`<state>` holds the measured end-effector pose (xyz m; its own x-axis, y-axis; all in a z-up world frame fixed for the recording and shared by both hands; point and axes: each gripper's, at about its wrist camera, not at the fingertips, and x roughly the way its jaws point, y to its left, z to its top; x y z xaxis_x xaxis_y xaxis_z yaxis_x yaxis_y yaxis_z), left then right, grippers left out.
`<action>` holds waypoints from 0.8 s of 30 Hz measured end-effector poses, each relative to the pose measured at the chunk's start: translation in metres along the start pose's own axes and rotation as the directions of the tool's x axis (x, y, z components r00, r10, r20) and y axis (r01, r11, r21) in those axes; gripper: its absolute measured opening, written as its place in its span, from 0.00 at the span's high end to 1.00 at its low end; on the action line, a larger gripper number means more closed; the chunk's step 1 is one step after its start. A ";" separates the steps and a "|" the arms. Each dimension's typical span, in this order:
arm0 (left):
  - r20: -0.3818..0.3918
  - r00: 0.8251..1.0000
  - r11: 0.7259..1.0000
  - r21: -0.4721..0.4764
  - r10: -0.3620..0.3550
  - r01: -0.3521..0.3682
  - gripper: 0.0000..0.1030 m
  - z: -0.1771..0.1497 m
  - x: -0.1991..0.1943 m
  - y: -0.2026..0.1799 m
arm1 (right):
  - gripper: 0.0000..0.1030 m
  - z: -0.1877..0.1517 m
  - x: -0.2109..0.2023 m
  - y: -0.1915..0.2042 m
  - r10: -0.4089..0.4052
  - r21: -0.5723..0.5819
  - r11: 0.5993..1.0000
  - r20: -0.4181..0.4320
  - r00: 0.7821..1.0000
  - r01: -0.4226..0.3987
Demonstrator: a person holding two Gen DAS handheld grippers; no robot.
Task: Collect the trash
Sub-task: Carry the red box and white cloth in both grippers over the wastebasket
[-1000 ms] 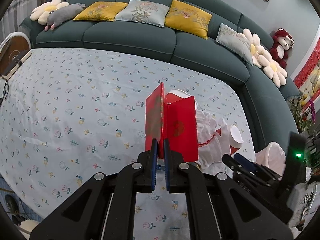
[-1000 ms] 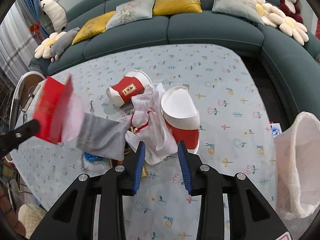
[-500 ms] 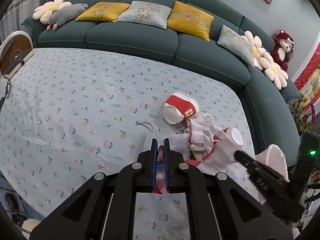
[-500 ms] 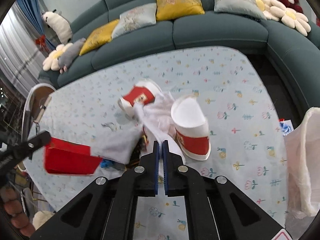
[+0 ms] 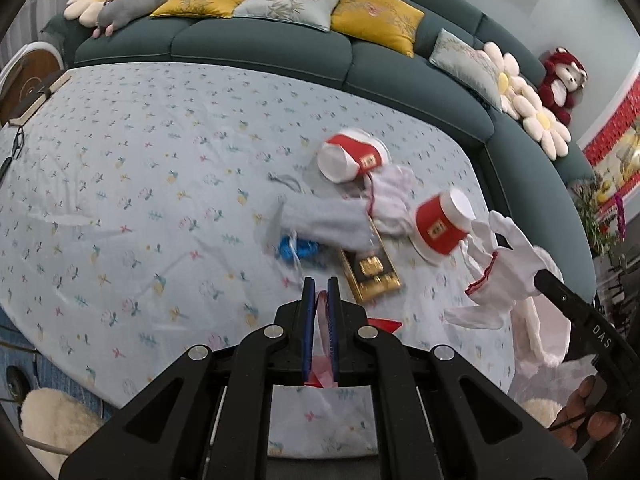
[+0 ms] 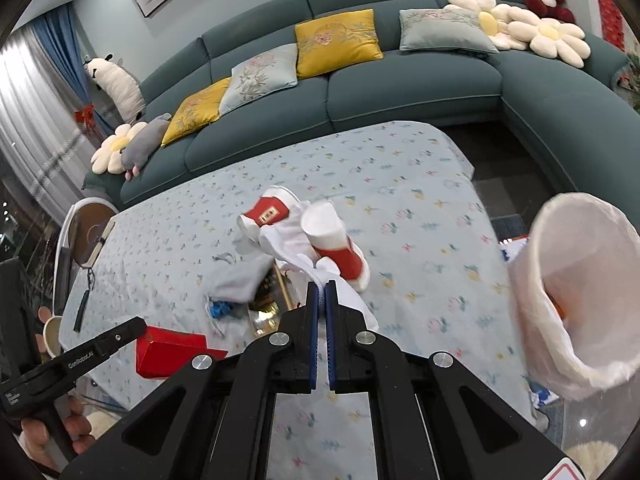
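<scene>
While my right claw (image 6: 321,300) pinches the crumpled white plastic wrapper (image 6: 320,268), lifted off the floral-cloth worktop (image 6: 420,216), I aim it at the open white bin bag (image 6: 568,300) (rim gaping toward me). My left claw (image 5: 321,292) pinches the flat red paper box (image 6: 168,354); I keep it low.
</scene>
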<state>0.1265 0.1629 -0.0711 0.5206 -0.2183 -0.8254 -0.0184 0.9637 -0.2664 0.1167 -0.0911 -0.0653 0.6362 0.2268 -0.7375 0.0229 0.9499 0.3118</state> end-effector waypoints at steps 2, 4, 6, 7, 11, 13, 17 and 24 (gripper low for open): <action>-0.009 1.000 1.000 0.014 -0.007 0.007 0.94 -0.005 -0.001 -0.009 | 0.96 -0.003 -0.005 -0.005 -0.006 0.006 1.000 0.003 1.000 0.006; -0.013 1.000 0.999 0.035 -0.013 0.013 0.94 -0.008 -0.002 -0.020 | 0.96 -0.006 -0.011 -0.010 -0.009 0.014 1.000 0.011 1.000 0.009; -0.014 1.000 0.998 0.055 -0.022 0.023 0.94 -0.010 -0.004 -0.031 | 0.96 -0.006 -0.019 -0.017 -0.011 0.024 1.000 0.026 1.000 0.010; -0.013 1.000 0.998 0.065 -0.026 0.027 0.94 -0.011 -0.005 -0.038 | 0.96 -0.007 -0.022 -0.019 -0.013 0.027 1.000 0.033 0.999 0.012; -0.008 0.998 0.992 0.115 -0.055 0.055 0.94 -0.013 -0.009 -0.069 | 0.96 -0.006 -0.038 -0.032 -0.040 0.030 0.999 0.067 0.997 0.038; -0.003 0.997 0.986 0.150 -0.075 0.075 0.94 -0.013 -0.012 -0.090 | 0.96 -0.006 -0.046 -0.040 -0.060 0.028 0.998 0.082 0.995 0.057; 0.002 0.994 0.972 0.210 -0.113 0.110 0.94 -0.013 -0.013 -0.133 | 0.96 -0.006 -0.066 -0.064 -0.090 0.059 0.995 0.116 0.989 0.083; -0.008 0.983 0.934 0.311 -0.183 0.177 0.94 -0.014 -0.011 -0.215 | 0.96 -0.013 -0.097 -0.117 -0.145 0.141 0.982 0.155 0.977 0.124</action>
<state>0.1129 -0.0444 -0.0116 0.5082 -0.3925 -0.7666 0.3401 0.9092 -0.2401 0.0427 -0.2217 -0.0383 0.7379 0.0500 -0.6731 0.2101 0.9307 0.2995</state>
